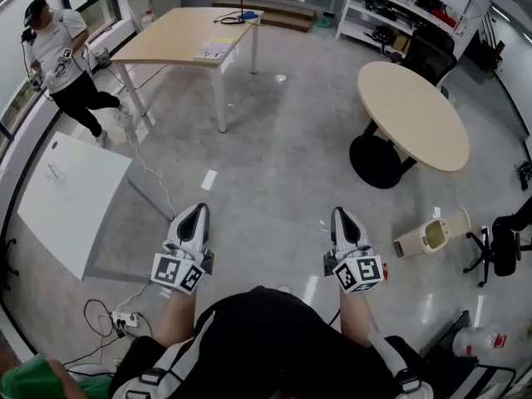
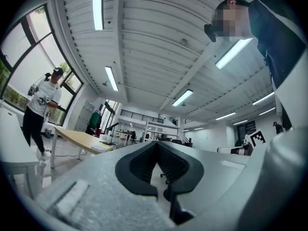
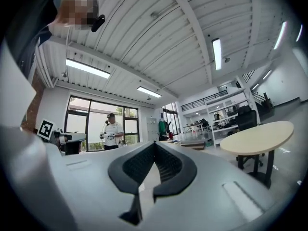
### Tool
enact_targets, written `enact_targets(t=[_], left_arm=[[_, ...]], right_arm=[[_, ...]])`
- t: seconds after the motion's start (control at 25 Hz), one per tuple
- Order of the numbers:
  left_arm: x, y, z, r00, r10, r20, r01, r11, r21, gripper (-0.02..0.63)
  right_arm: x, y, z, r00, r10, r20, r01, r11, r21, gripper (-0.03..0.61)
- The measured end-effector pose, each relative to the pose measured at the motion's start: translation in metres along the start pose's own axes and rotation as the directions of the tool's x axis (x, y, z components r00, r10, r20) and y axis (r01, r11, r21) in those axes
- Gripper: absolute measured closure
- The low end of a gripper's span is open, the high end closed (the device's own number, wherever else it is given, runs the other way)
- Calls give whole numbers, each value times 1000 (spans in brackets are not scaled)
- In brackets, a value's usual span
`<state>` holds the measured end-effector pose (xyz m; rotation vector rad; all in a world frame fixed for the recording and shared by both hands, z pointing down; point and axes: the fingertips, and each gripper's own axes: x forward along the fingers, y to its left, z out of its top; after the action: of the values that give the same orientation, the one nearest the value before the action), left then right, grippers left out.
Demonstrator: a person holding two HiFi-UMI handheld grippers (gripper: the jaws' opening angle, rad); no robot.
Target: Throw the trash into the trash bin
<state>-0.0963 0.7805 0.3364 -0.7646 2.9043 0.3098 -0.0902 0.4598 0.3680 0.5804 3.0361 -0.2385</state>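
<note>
A cream trash bin (image 1: 432,234) seems to lie on its side on the grey floor, to the right of my right gripper. A clear plastic bottle (image 1: 482,340) lies on the floor at the bottom right. My left gripper (image 1: 194,214) and my right gripper (image 1: 342,215) are held side by side in front of the body, pointing ahead over the floor. Both are shut with nothing between the jaws. In the left gripper view the left gripper (image 2: 156,143) shows its tips meeting. The right gripper (image 3: 154,143) looks the same in its own view.
A round table (image 1: 413,113) stands ahead on the right, a rectangular table (image 1: 184,35) ahead on the left, a white table (image 1: 71,196) close on the left. A person (image 1: 60,63) stands by the windows. A black chair (image 1: 501,244) and a power strip (image 1: 125,318) are nearby.
</note>
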Motion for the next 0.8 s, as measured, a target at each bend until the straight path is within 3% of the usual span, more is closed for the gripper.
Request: enact_targets(t=[0.24, 0.48, 0.6, 0.8], left_arm=[[58, -57, -16, 994, -105, -13, 105, 994, -27, 611], [102, -108, -33, 975, -221, -21, 220, 975, -31, 611], [121, -139, -43, 957, -287, -33, 286, 957, -42, 611], [154, -206, -57, 910, -412, -51, 407, 910, -85, 611]], right_arm=[[-39, -77, 12, 992, -123, 24, 123, 992, 1, 574], [-81, -119, 21, 975, -213, 64, 214, 977, -11, 572], [-112, -142, 25, 957, -280, 73, 282, 959, -18, 572], [-180, -186, 27, 904, -422, 72, 423, 906, 5, 574]])
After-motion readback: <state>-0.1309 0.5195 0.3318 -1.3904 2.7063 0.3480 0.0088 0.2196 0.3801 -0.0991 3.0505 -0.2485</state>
